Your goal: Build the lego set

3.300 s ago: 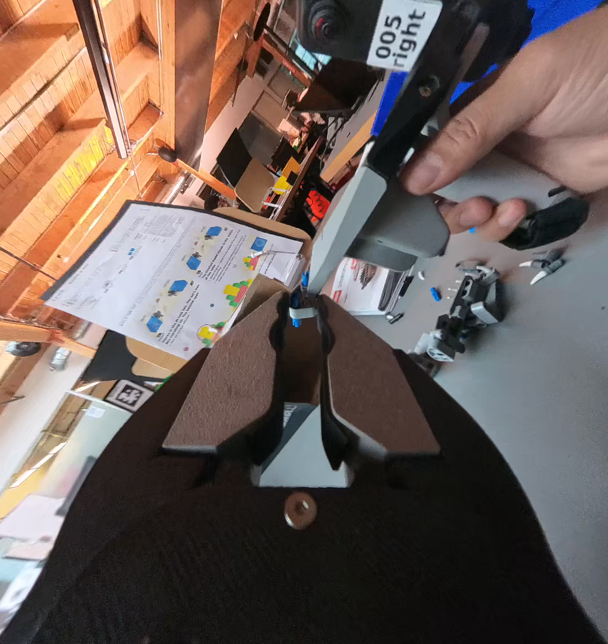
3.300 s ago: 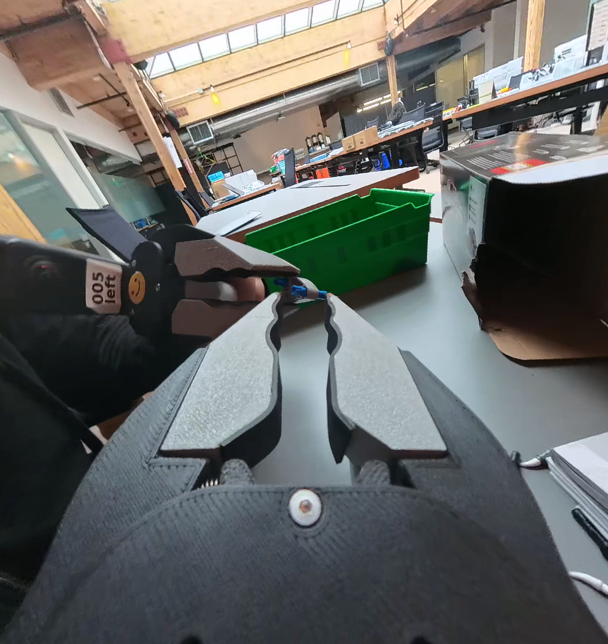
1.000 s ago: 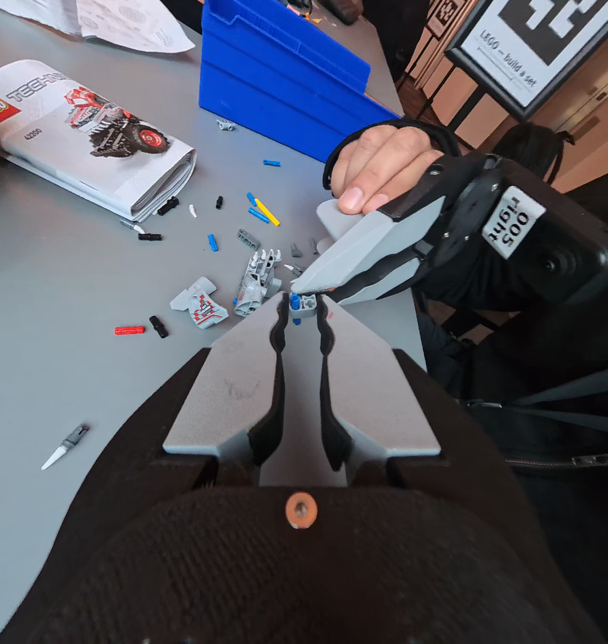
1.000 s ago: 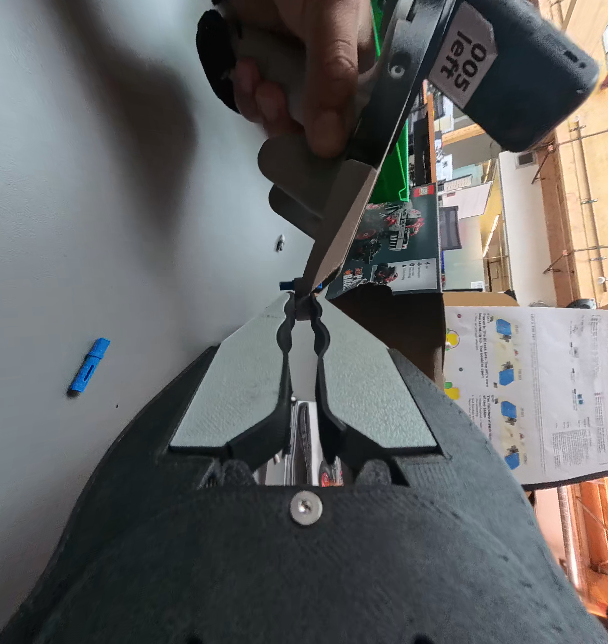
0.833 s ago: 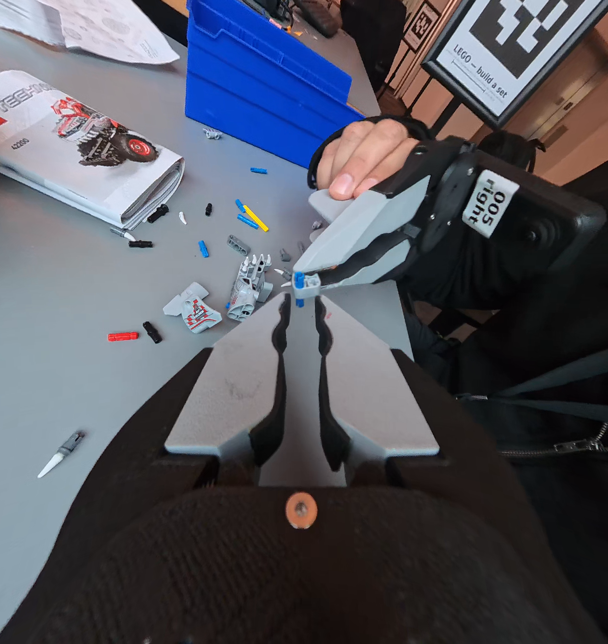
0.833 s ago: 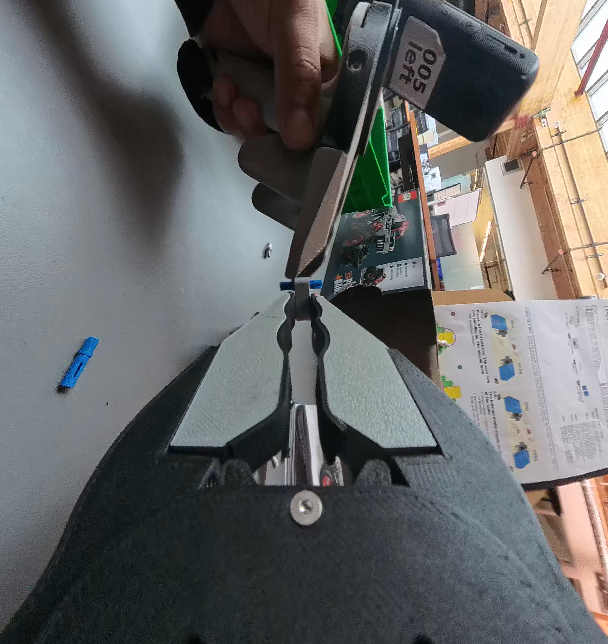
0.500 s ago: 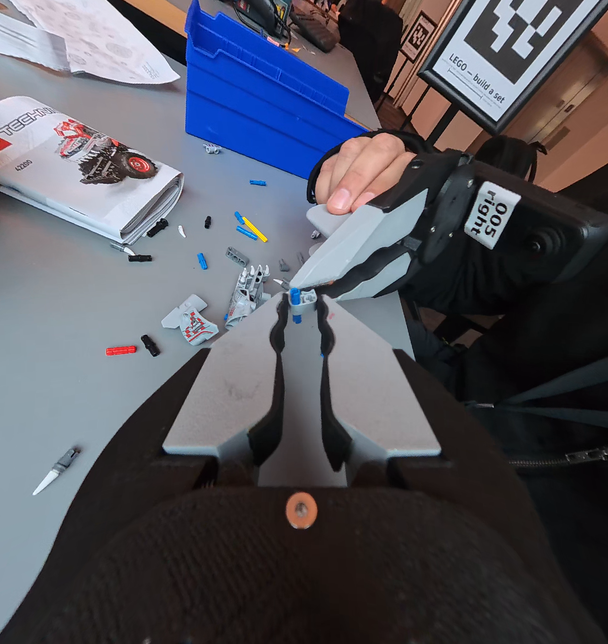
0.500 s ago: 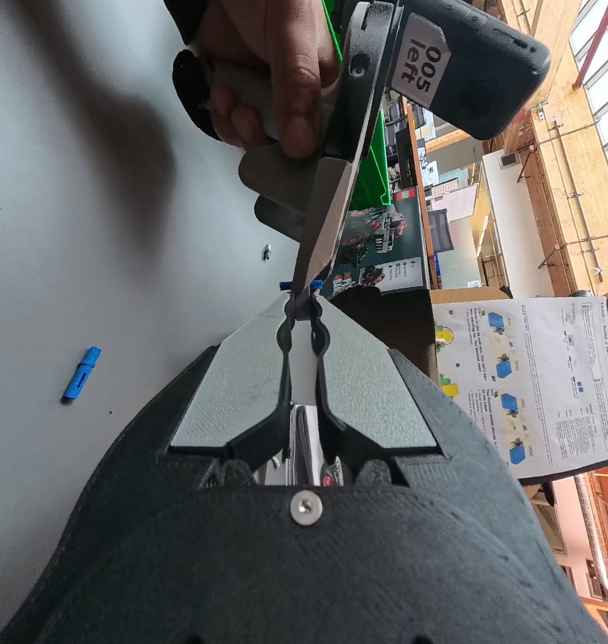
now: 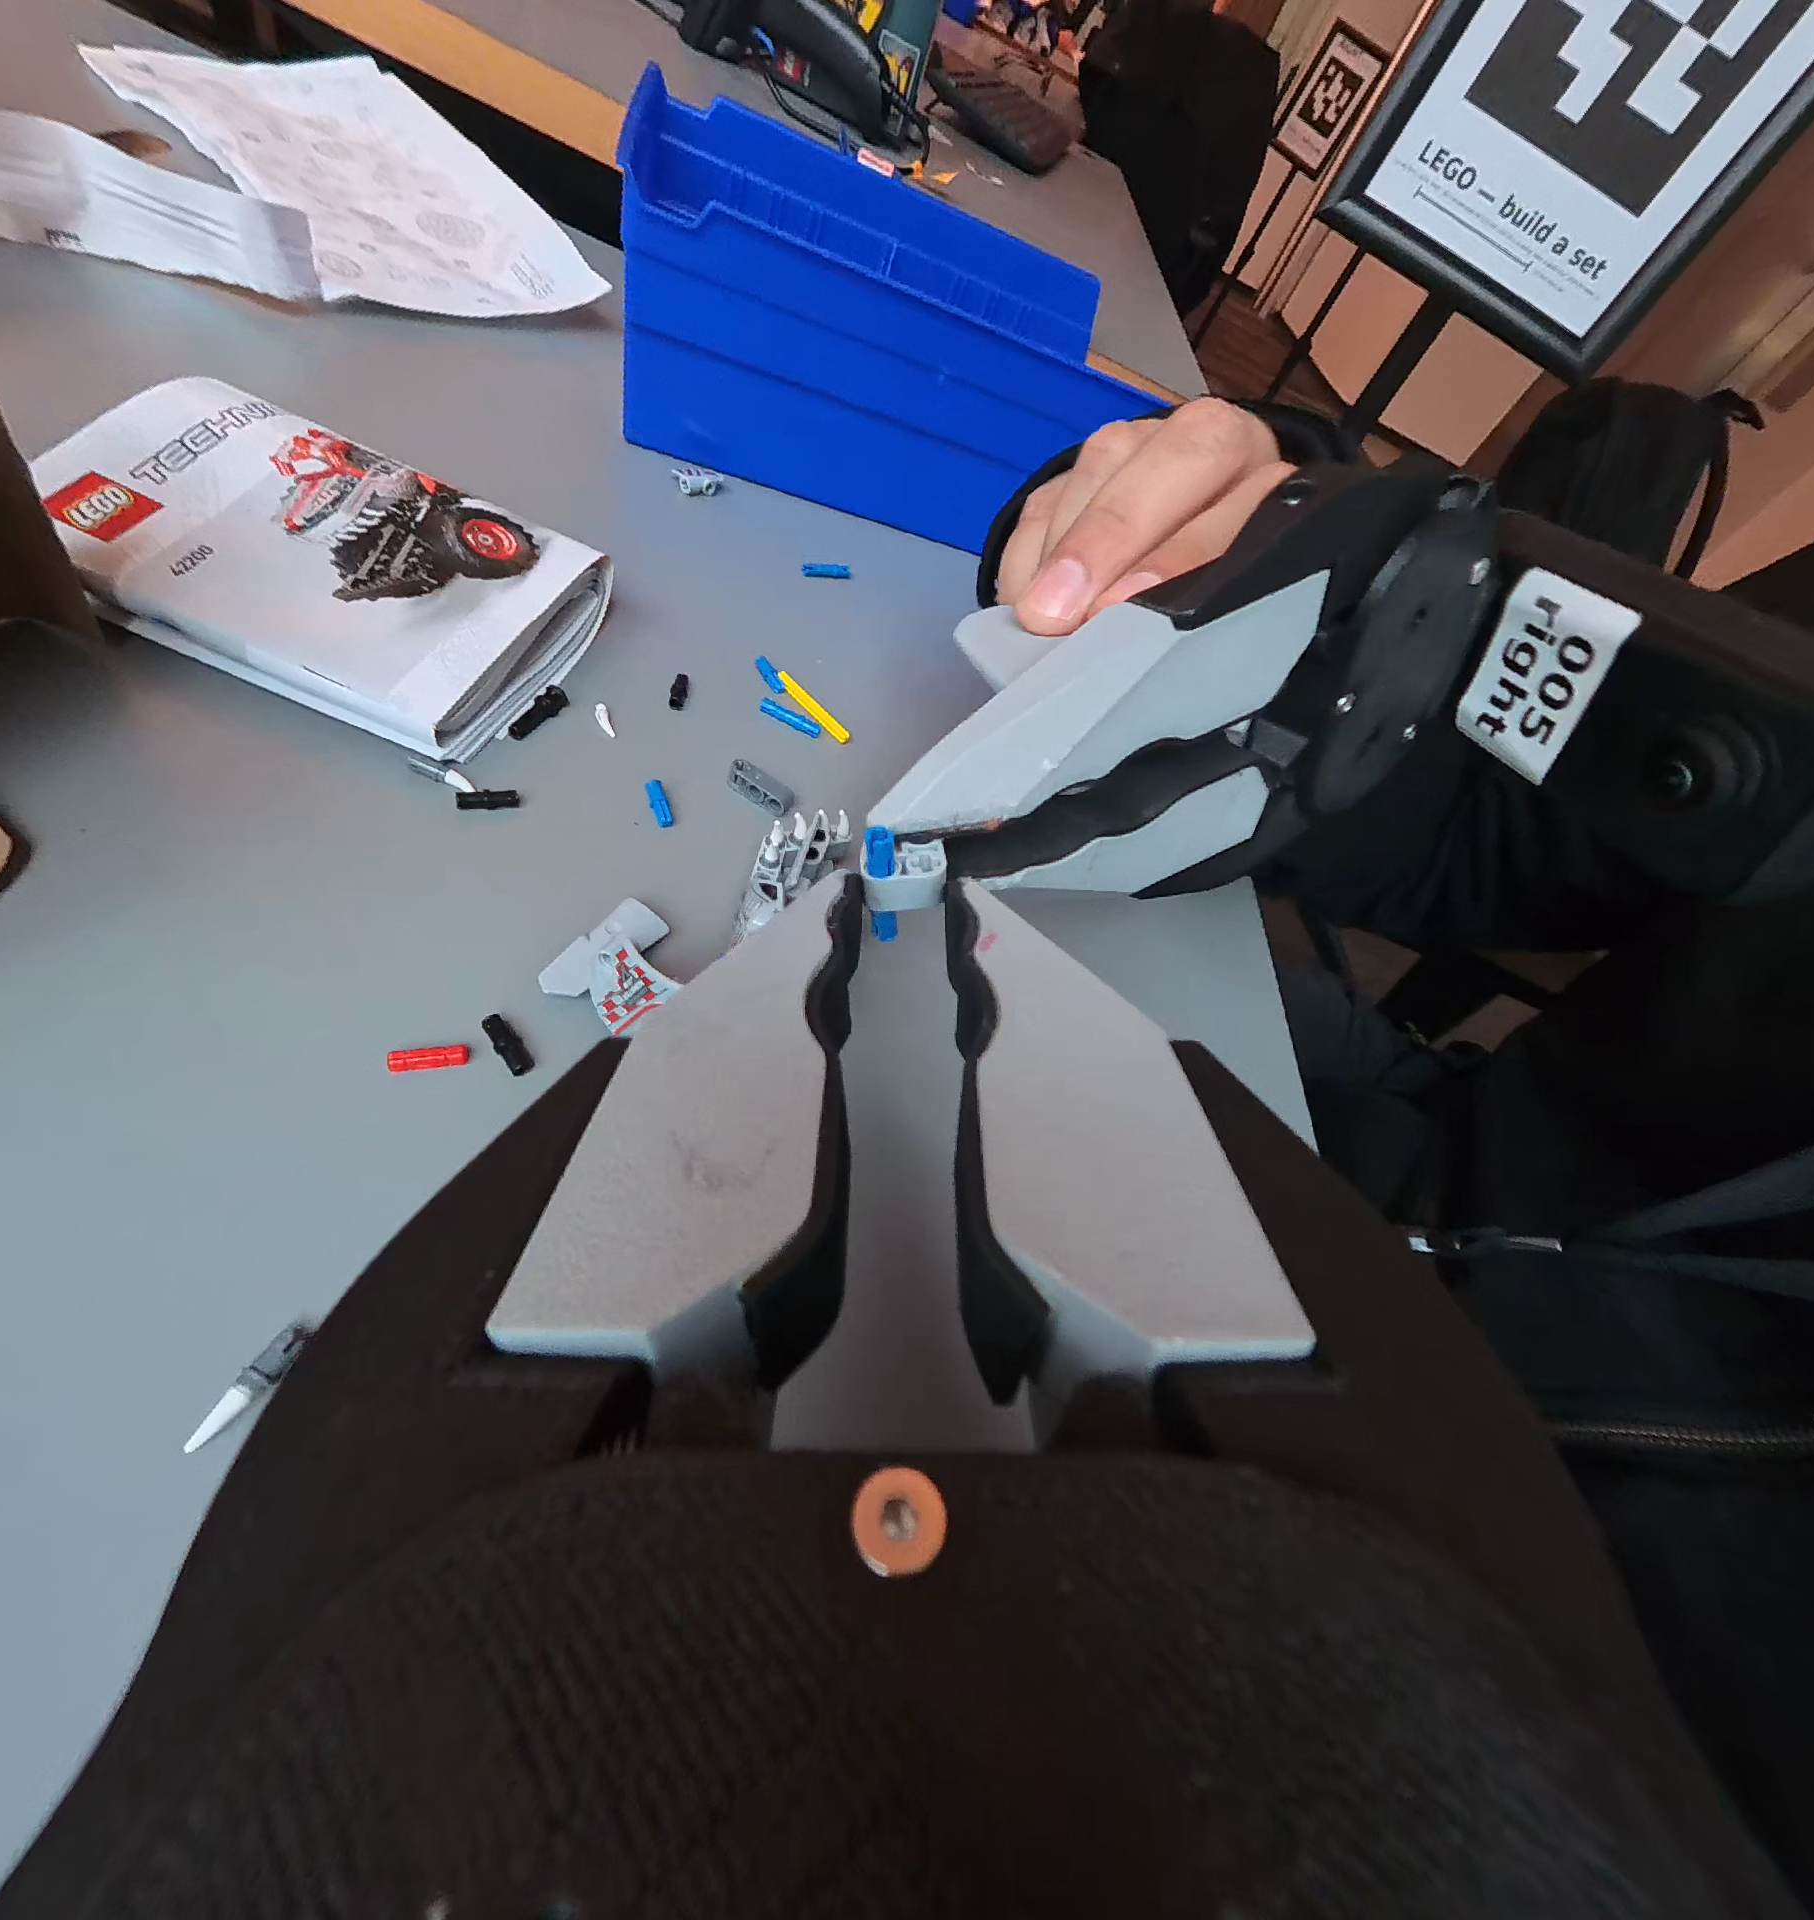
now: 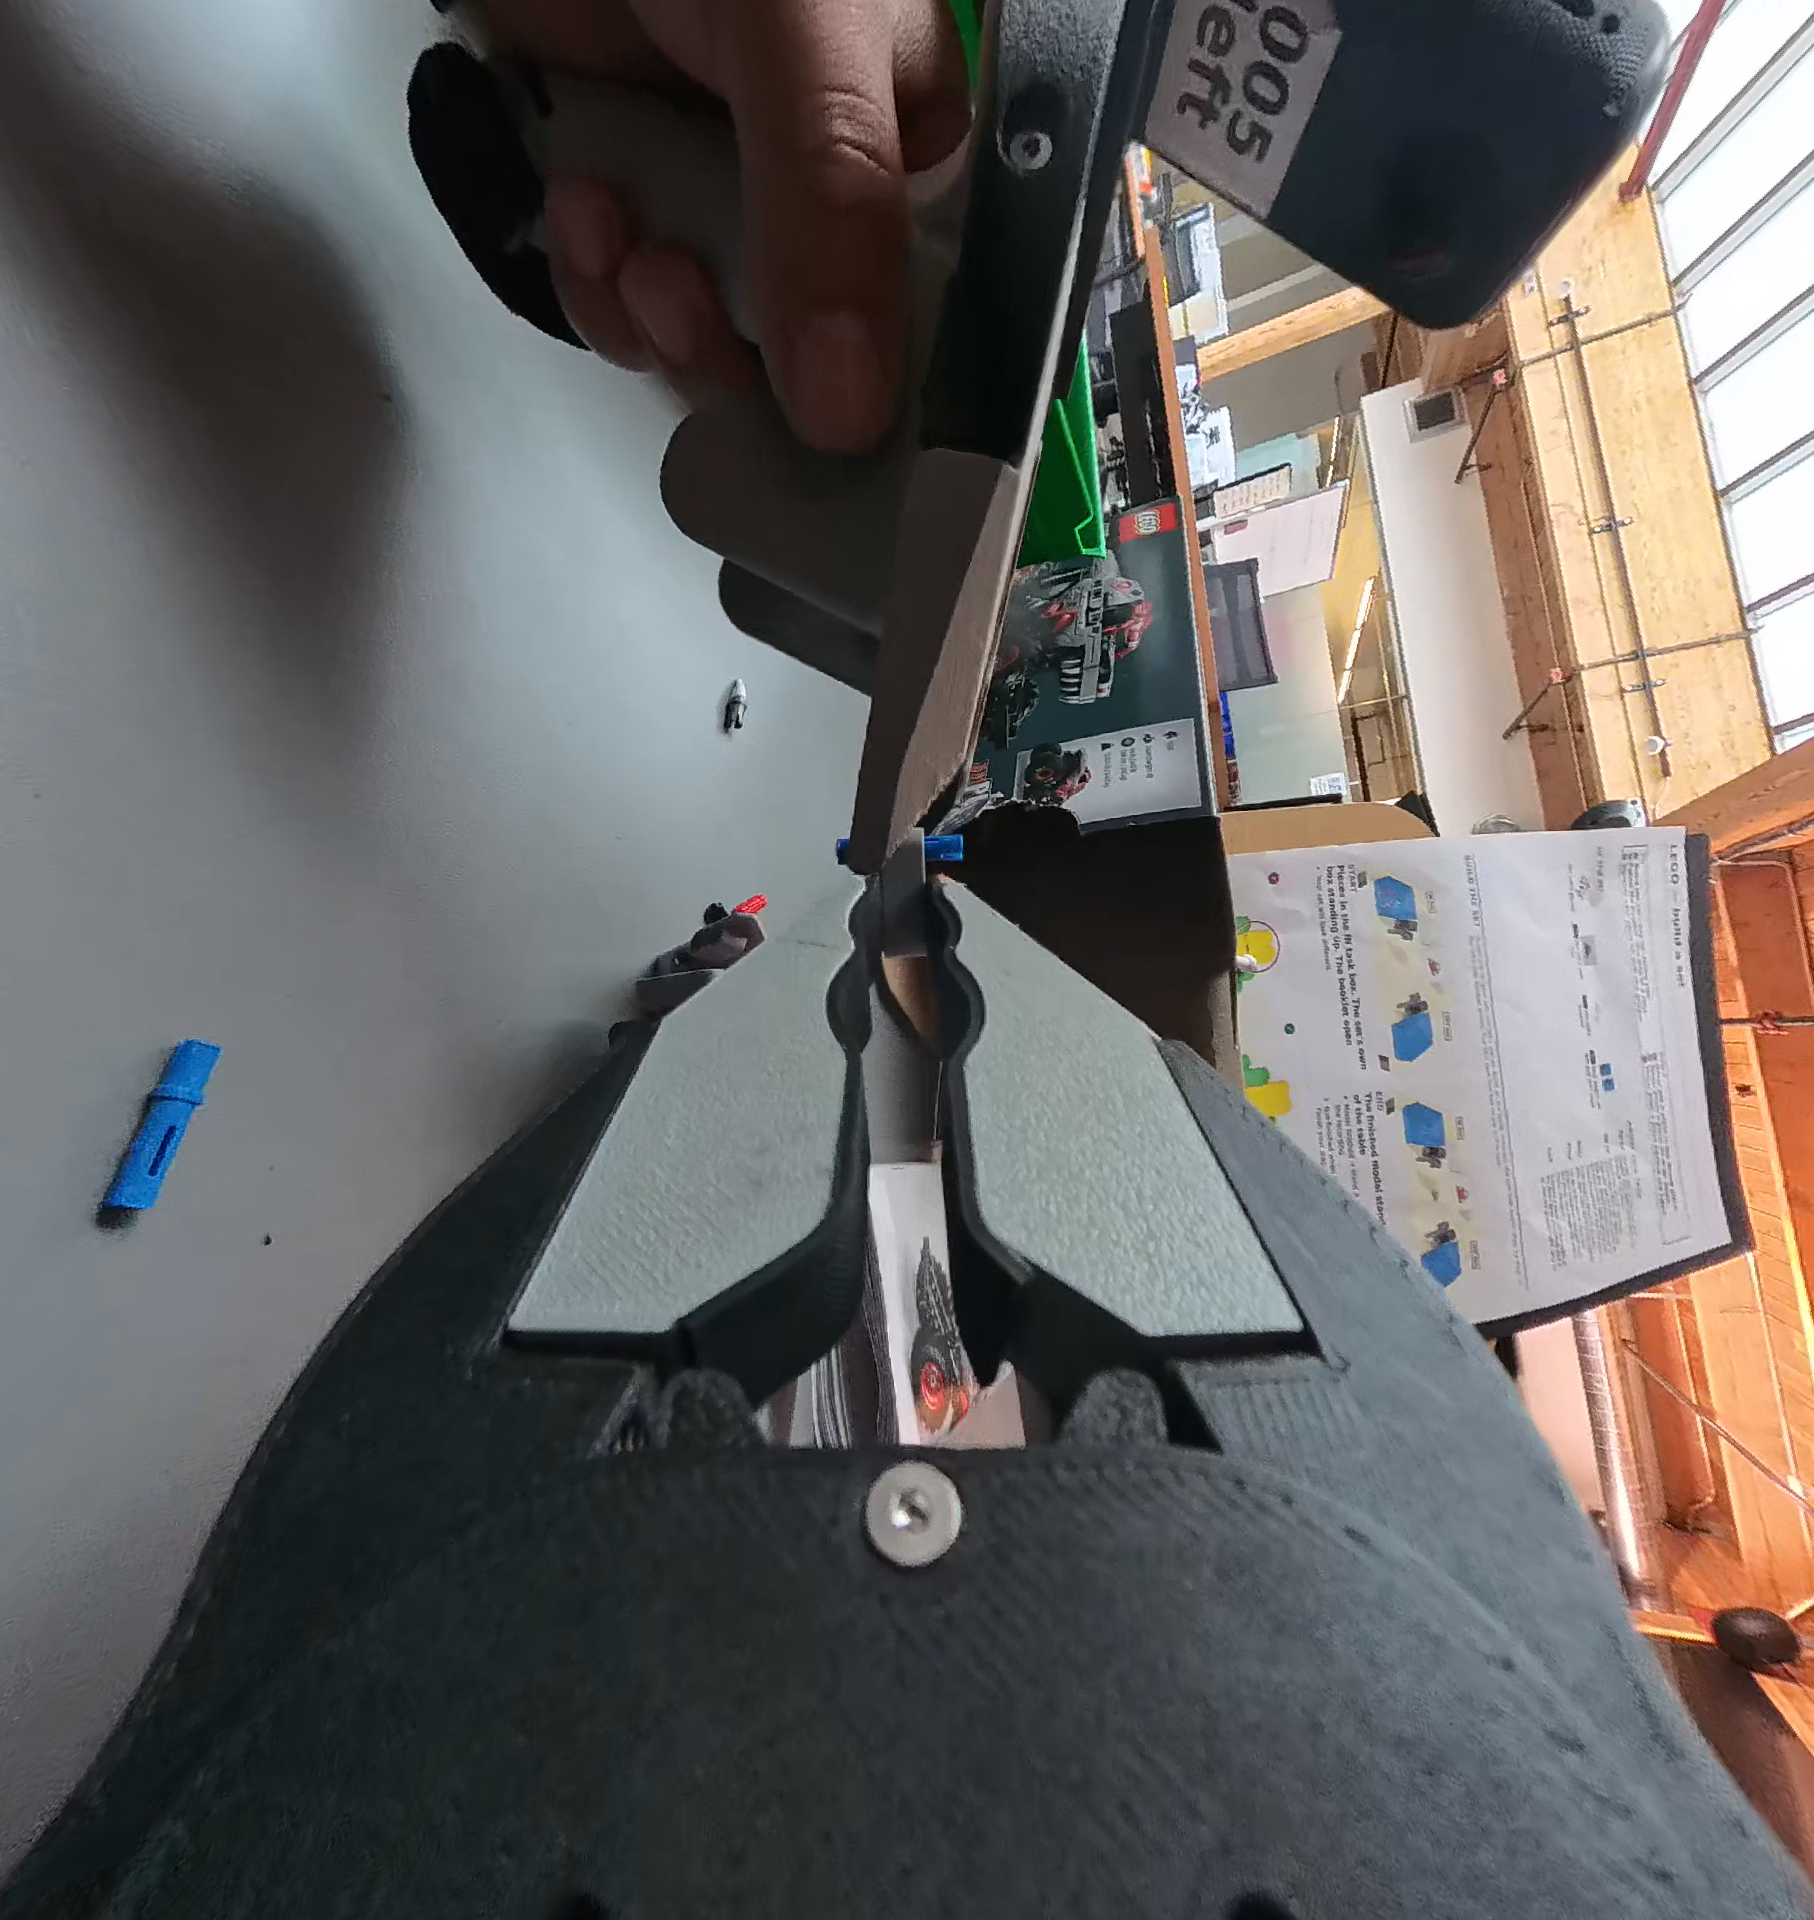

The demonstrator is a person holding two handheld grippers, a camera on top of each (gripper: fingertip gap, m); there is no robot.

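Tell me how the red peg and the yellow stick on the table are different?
The red peg is short and stubby; the yellow stick is long and thin. The red peg lies near the left tongs, beside a black peg; the yellow stick lies farther off toward the blue bin, touching blue pegs. Both lie flat and loose on the grey table, ungripped.

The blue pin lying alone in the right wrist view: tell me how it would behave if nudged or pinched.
The blue pin looks round-bodied and lies flat on the smooth grey table, so a sideways nudge would probably roll it. It looks like hard plastic, likely stiff and very light. Being so small, it may skid or pop out of a gripper pinch unless squeezed squarely.
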